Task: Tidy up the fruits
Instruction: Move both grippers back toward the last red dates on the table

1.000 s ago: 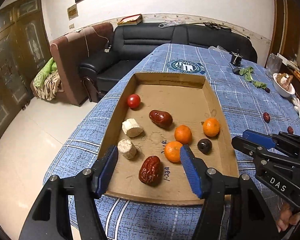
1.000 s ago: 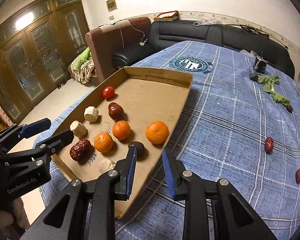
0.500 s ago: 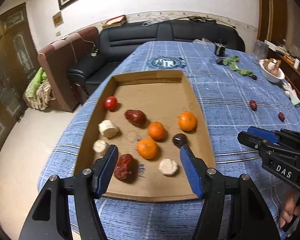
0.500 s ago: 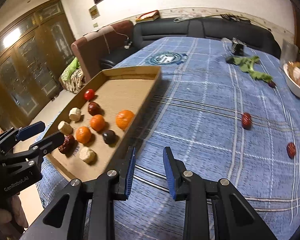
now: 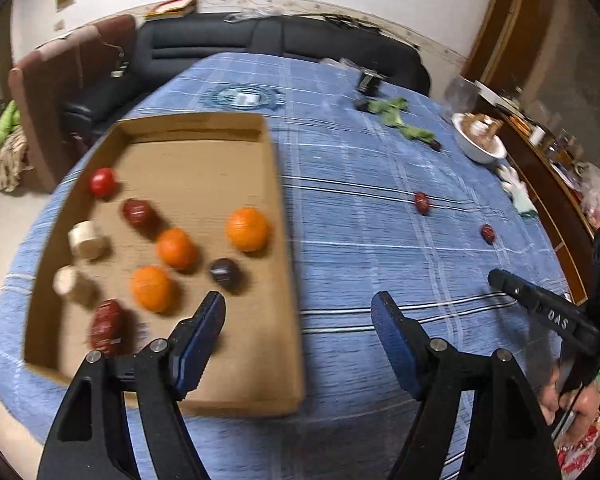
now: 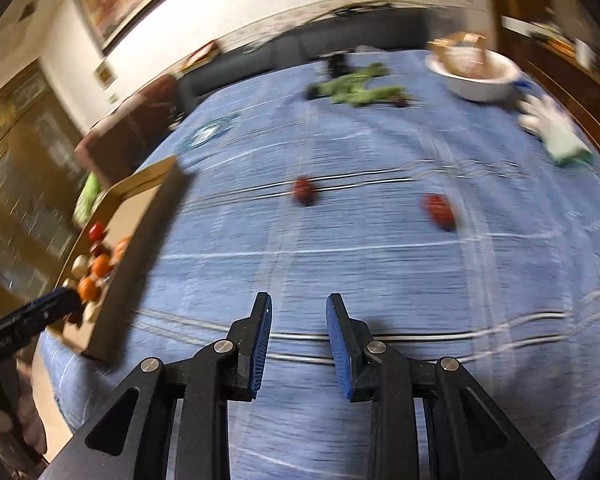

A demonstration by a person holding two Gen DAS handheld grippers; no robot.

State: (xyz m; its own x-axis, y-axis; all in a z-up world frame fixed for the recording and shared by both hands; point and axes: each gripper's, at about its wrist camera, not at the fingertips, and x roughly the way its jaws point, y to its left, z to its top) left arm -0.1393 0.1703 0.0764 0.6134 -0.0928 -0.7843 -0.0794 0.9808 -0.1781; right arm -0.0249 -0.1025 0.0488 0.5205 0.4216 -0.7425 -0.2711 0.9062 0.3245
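While the blue checked tablecloth [image 5: 340, 208] fills the view, the cardboard tray [image 5: 288, 280] on it holds three oranges [image 5: 247, 228], dates and a tomato [image 5: 102, 181]. Two red dates [image 6: 305, 191] lie loose on the cloth, well apart from it. Left gripper [image 5: 298, 312]: jaws wide, just been opening, nothing between. Right gripper [image 6: 298, 316]: jaws narrow, empty.

Hand-held gripper [image 5: 298, 312] – black arms, blue pads [image 5: 392, 342]

Fruits [image 5: 247, 228] in tray [image 5: 288, 240]; dates [image 5: 422, 201] right of it.
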